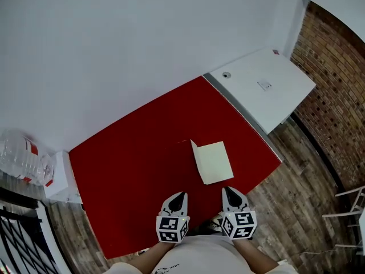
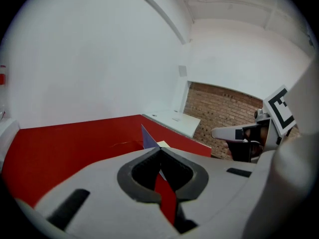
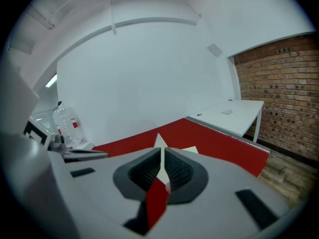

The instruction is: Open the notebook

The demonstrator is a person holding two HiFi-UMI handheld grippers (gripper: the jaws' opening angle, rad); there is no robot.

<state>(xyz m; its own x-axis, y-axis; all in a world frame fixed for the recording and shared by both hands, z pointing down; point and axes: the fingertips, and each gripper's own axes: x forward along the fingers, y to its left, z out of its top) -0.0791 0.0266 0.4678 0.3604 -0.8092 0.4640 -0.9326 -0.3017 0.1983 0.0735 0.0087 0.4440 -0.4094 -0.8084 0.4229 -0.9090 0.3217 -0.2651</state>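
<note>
Around the red table (image 1: 142,170) stand a white desk (image 1: 268,90) to the right, a brick wall (image 1: 336,96) beyond it, and a water bottle (image 1: 23,158) to the left. The left gripper (image 1: 181,194) and right gripper (image 1: 227,189) hover over the table's near edge, each with jaws pressed together and empty. Just beyond them the notebook (image 1: 214,162) lies flat on the table, untouched, a cream page showing and its cover standing up along the left side.

Probably an office or studio: white desk (image 1: 259,99), brick wall (image 1: 336,96), wooden floor (image 1: 296,178).
</note>
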